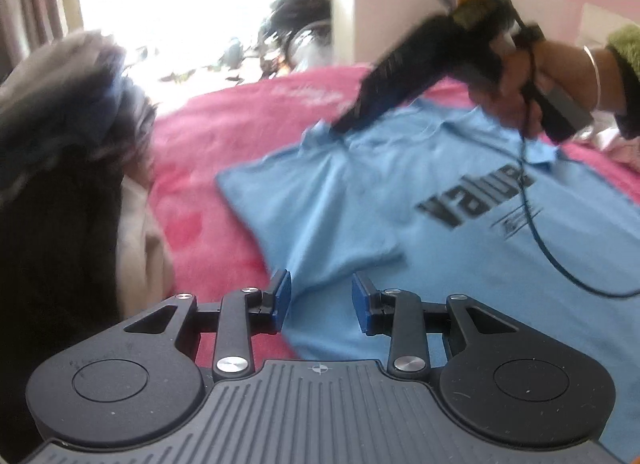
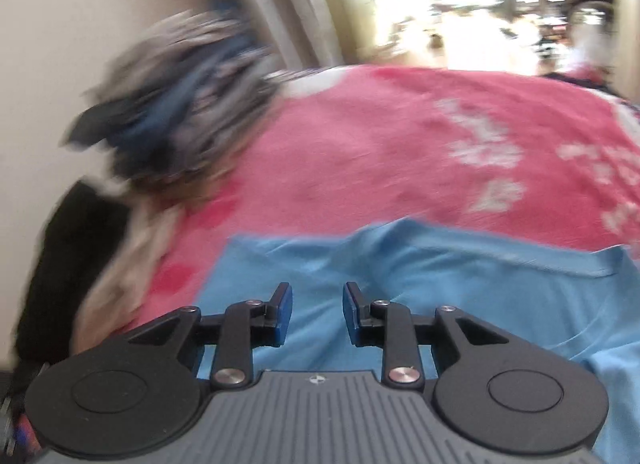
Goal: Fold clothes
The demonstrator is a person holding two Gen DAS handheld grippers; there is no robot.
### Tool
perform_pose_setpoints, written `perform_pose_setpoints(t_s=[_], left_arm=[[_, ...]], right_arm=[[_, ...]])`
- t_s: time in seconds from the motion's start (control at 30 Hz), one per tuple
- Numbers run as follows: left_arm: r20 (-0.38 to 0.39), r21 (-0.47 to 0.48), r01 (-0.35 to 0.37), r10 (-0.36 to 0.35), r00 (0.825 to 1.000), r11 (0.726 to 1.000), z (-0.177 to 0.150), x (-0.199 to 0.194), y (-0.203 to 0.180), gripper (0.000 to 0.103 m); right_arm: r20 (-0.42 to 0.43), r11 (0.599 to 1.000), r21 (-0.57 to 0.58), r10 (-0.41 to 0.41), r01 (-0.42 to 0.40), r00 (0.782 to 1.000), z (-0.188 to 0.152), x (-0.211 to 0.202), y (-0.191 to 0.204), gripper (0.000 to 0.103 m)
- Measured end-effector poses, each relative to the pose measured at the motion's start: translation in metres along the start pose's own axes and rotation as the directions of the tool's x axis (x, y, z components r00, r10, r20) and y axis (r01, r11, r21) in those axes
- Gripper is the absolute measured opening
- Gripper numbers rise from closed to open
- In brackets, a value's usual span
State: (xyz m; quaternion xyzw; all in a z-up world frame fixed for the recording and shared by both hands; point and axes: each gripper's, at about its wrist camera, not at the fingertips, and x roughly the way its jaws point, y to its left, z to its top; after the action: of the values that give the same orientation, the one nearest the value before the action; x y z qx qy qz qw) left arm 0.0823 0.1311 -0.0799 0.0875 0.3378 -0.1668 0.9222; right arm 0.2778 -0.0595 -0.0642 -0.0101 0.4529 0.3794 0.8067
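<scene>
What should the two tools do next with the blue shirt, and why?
Probably lower the left tool and close it on the folded sleeve edge of the blue shirt. Both tools look open and empty, the right tool is over the shirt's top part, and the shirt lies spread on the pink blanket.

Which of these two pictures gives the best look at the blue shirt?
The left wrist view: the blue shirt lies spread on the pink blanket, its dark lettering and one sleeve visible. The right wrist view shows only a blurred upper part, with no print.
</scene>
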Motion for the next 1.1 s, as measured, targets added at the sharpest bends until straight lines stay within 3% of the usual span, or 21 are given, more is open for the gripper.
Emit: perform_pose_setpoints(t_s=[0.1,0.23,0.37,0.5,0.6,0.7,0.83,0.93,1.0,1.1], left_arm=[[-0.028,0.021,0.024,-0.024,0.999,0.999,0.006,0.019,-0.001,0.034],[-0.139,-0.008,0.059,-0.06,0.988,0.998,-0.002,0.047,0.008,0.034],[-0.12,-0.002,0.068,-0.068,0.99,0.998,0.0,0.04,0.009,0.035],[-0.109,-0.037,0.064,-0.068,0.992,0.997,0.008,0.031,0.012,0.039],[-0.114,-0.078,0.041,-0.049,0.992,0.996,0.01,0.019,0.011,0.04],[-0.13,-0.118,0.017,-0.032,0.991,0.993,0.009,-0.002,0.007,0.052],[-0.189,-0.169,0.077,-0.109,0.976,0.983,-0.001,-0.035,-0.001,0.057],[-0.278,-0.276,0.18,-0.257,0.926,0.944,-0.016,-0.046,-0.007,0.057],[-0.341,-0.353,0.234,-0.357,0.869,0.906,-0.029,-0.048,-0.013,0.057],[-0.409,-0.415,0.273,-0.446,0.796,0.868,-0.047,-0.051,-0.019,0.057]], right_arm=[[-0.083,0.988,-0.132,0.069,-0.08,0.994,-0.019,0.005,0.031,0.028],[-0.203,0.97,-0.22,0.054,-0.099,0.978,-0.057,0.029,0.054,0.028],[-0.138,0.949,-0.314,0.0,-0.043,0.99,-0.068,0.015,0.068,0.028],[-0.06,0.936,-0.346,0.04,-0.059,0.997,-0.073,-0.021,0.077,0.028],[-0.101,0.946,-0.319,0.026,-0.057,0.995,-0.087,-0.022,0.071,0.028],[-0.148,0.957,-0.287,0.011,-0.054,0.989,-0.101,-0.022,0.065,0.028],[-0.148,0.984,-0.18,-0.016,-0.011,0.989,-0.115,-0.078,0.041,0.028],[-0.146,0.995,-0.095,-0.037,0.023,0.989,-0.126,-0.122,0.022,0.03],[-0.147,0.998,-0.038,-0.051,0.046,0.988,-0.133,-0.151,0.009,0.034],[-0.151,0.993,0.051,-0.093,0.102,0.984,-0.152,-0.197,-0.014,0.036]])
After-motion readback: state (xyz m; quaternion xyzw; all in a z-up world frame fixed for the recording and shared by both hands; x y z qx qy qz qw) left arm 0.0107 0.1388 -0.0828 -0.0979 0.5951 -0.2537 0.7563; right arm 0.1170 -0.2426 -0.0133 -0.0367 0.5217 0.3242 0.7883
